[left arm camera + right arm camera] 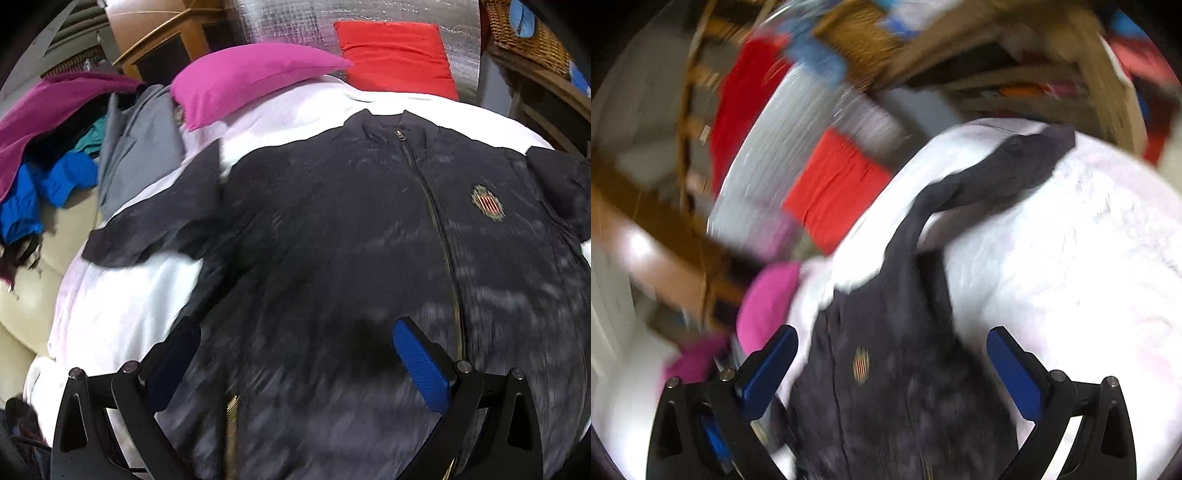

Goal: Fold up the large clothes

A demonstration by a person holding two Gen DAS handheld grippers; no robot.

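A dark navy zip-up jacket [351,229] with a small red and gold chest badge [487,202] lies front up on a white bedcover [122,310], sleeves spread. My left gripper [295,343] is open and empty above the jacket's lower front. In the blurred right wrist view the same jacket [897,369] lies below my right gripper [892,350], which is open and empty. One sleeve [997,177] stretches away over the white bedcover [1071,258].
A pink pillow [251,79] and a red pillow [395,55] lie at the head of the bed. A pile of grey, blue and magenta clothes [62,155] sits at the left. Wooden furniture and a wicker basket [528,37] stand behind.
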